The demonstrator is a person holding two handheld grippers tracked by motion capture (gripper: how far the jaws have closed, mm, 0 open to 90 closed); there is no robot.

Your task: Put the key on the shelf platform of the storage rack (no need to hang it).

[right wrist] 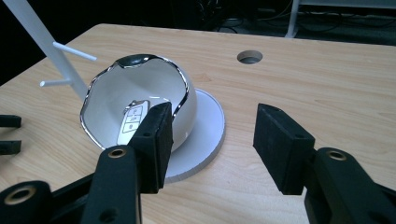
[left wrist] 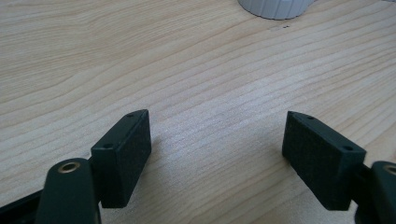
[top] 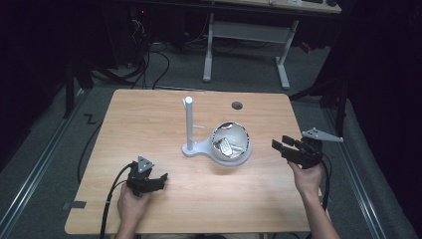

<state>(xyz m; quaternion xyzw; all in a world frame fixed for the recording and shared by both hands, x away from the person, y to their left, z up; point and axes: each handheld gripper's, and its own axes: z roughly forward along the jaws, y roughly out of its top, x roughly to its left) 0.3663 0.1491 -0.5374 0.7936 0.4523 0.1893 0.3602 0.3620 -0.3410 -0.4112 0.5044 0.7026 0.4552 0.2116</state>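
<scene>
Key fob (right wrist: pixel 133 122) in bowl (right wrist: pixel 154 100) — beyond right tool (right wrist: pixel 212 135) | jaws apart, empty

Pale wood-grain table (top: pixel 149 119); white egg-shaped bowl (right wrist: pixel 159 88) with a shiny silver rim, on a white stand (top: pixel 189 124); inside the bowl, a white and black car key (right wrist: pixel 133 119); both grippers' jaws black.

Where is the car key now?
In the high view, the car key lies inside the white egg-shaped bowl right of the white post, near table centre.
</scene>
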